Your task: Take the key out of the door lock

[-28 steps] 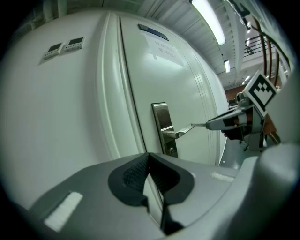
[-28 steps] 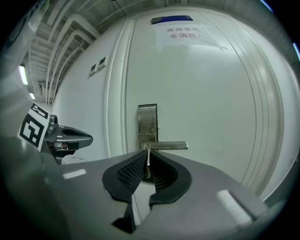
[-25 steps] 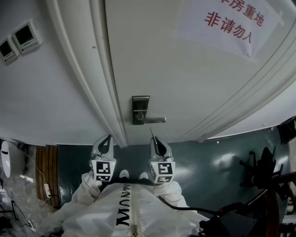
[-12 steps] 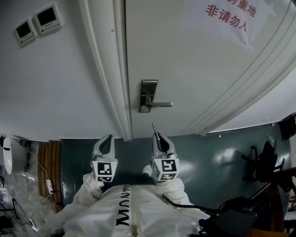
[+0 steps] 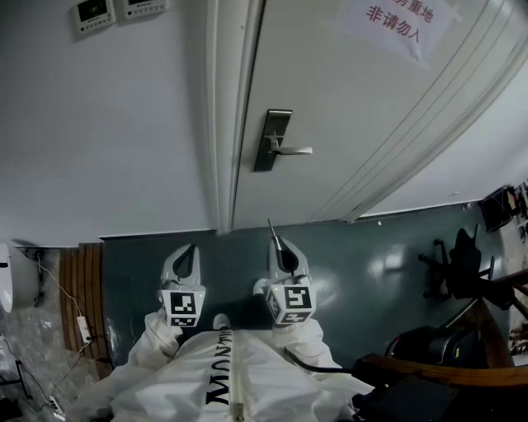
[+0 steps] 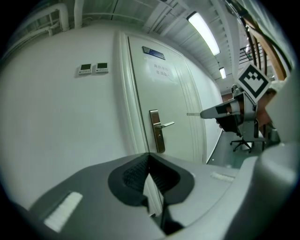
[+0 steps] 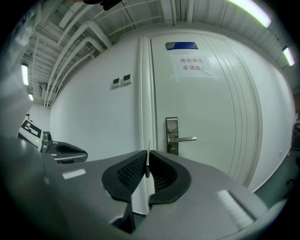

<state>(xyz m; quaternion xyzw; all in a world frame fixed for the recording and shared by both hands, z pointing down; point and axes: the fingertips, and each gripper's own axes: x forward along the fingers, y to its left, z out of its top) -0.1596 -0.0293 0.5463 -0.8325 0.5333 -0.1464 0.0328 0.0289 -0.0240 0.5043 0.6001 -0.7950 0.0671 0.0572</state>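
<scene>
The steel lock plate (image 5: 272, 140) with its lever handle (image 5: 294, 150) is on the white door (image 5: 346, 115), well ahead of both grippers. I cannot make out a key in the lock. My right gripper (image 5: 275, 240) hangs low over the floor, its pads pinching a thin metal key (image 5: 271, 227) that pokes out past the tips. The key (image 7: 148, 158) sits between the pads in the right gripper view, and these jaws are opening slightly. My left gripper (image 5: 191, 250) is beside it on the left, shut and holding nothing. In the left gripper view the key (image 6: 193, 114) juts towards the door.
A paper notice (image 5: 396, 25) with red print is stuck high on the door. Two wall panels (image 5: 111, 8) sit left of the door frame (image 5: 224, 124). An office chair (image 5: 454, 264) and dark furniture stand at the right; cables and a wooden board (image 5: 82, 280) lie at the left.
The door and lock have slid up and away in the head view as I step back. Both grippers stay low together, and the key remains in the right one.
</scene>
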